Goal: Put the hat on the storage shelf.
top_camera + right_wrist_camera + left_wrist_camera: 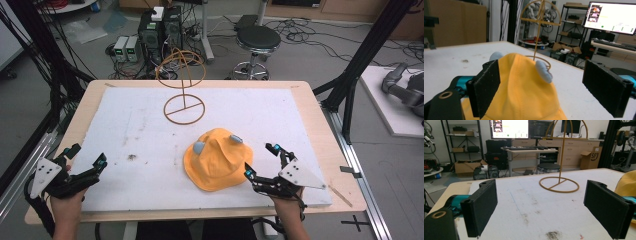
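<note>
While I brought the right tool (261, 161), released and gaping, toward the yellow hat (218, 159) lying just ahead on the desk (150, 125), I judged the near brim the cleanest pinch; my left tool (87, 159) waited unclenched.

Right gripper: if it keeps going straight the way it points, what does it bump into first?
Most likely the yellow hat. The right gripper has its jaws open, with the hat lying directly ahead between them. The wire stand is farther behind it.

Matt yellow cloth hat (218, 159)
</note>
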Action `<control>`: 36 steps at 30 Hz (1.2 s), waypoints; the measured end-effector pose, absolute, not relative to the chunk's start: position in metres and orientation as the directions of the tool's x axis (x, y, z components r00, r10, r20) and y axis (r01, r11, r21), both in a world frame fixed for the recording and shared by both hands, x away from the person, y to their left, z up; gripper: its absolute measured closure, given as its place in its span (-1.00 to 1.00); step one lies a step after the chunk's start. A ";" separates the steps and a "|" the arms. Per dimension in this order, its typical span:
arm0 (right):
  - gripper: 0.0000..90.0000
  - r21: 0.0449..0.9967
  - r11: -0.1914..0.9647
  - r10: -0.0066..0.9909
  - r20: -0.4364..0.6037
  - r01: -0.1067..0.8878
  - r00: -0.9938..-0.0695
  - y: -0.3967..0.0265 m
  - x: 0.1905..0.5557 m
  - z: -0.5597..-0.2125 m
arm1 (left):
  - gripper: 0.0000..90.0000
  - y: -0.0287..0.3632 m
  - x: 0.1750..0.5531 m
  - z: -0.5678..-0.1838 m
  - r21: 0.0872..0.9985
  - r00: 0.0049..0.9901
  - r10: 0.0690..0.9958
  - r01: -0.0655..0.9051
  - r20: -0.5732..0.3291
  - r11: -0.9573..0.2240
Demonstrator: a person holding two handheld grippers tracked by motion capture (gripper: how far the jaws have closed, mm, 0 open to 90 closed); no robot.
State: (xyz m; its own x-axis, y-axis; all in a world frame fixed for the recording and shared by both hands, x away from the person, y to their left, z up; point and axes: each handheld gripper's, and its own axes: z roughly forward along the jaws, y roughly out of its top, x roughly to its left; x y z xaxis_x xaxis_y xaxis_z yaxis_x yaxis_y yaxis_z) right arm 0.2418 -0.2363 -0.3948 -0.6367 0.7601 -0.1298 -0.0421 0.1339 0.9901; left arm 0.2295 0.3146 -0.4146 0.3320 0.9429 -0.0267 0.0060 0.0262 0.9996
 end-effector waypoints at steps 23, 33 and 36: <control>-0.48 0.955 0.290 0.737 -0.181 0.062 -0.651 -0.168 0.265 -0.421 | -0.73 0.316 0.227 -0.414 1.000 0.322 0.947 0.003 -0.021 0.021; -0.14 0.950 0.281 0.782 -0.143 0.138 -0.607 -0.161 0.273 -0.426 | -0.73 0.315 0.227 -0.414 1.000 0.328 0.944 0.002 -0.026 0.027; 0.00 0.944 0.299 0.772 -0.152 0.140 -0.617 -0.159 0.274 -0.428 | -0.73 0.315 0.228 -0.414 1.000 0.329 0.944 0.002 -0.028 0.029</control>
